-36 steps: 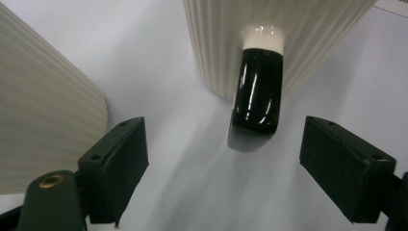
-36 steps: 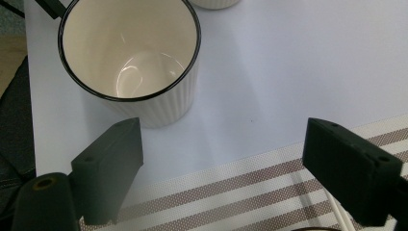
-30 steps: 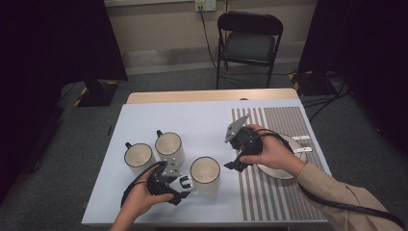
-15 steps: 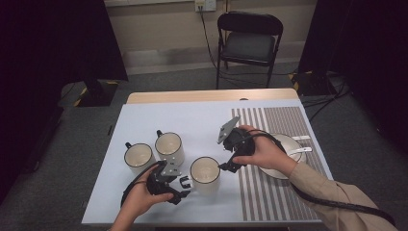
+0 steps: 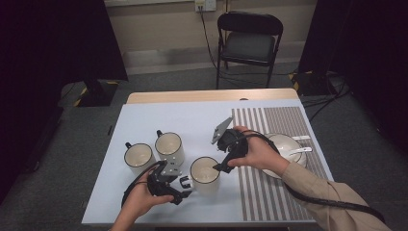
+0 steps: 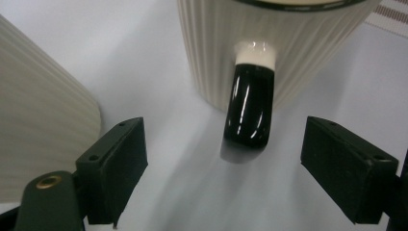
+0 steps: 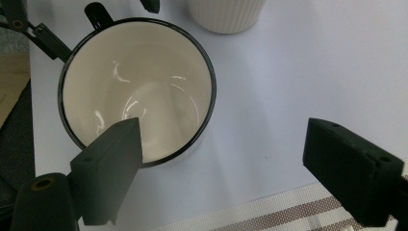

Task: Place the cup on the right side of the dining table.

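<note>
Beside the ribbed mug (image 5: 205, 171) bearing no readable writing, both grippers' jaws stand released, grasping nothing.

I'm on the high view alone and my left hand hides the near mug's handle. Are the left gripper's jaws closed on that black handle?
Observer: No. In the left gripper view the left gripper is open, and the glossy black handle of the ribbed cream mug stands between the jaws, touching neither.
Operator: And the right gripper?
Observer: The right gripper is open above the mug's black rim, one jaw over the mouth, the other over the pale blue table cover.
Operator: Anything inside the mug?
Observer: It looks empty; the right gripper view shows a bare glazed bottom.
</note>
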Available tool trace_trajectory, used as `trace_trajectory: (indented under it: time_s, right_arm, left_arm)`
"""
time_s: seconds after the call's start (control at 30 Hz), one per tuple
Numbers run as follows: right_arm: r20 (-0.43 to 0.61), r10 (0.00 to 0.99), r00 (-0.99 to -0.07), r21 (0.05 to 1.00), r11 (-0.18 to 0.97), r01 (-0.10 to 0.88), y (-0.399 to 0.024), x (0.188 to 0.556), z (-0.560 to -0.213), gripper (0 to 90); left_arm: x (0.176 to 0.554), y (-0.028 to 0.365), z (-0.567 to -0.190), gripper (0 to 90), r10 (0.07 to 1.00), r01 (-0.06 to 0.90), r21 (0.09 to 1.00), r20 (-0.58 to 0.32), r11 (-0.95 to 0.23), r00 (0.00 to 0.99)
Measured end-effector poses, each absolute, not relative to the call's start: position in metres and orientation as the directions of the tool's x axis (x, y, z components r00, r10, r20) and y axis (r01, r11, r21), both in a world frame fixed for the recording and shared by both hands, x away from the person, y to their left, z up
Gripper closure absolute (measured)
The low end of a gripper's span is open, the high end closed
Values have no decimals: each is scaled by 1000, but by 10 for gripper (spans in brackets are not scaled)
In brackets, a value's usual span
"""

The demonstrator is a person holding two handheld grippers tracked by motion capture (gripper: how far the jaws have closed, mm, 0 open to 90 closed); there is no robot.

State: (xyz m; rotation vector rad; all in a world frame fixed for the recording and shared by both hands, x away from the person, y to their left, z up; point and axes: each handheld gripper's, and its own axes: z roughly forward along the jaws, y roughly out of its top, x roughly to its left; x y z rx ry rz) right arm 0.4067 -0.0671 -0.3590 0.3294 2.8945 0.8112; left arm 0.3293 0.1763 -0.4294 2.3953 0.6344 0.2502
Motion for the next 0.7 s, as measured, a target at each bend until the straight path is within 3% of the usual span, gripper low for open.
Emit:
trace_trajectory:
  time_s: [0.33, 0.7]
  right_arm:
    - [-31, 301, -953, 540, 808, 237, -65, 412, -362, 144]
    - [-12, 299, -954, 525, 814, 248, -59, 413, -371, 242]
  left_arm:
    - [331, 176, -431, 215, 511, 390, 645, 0, -657, 860]
    - [329, 175, -432, 359, 495, 357, 664, 22, -657, 869]
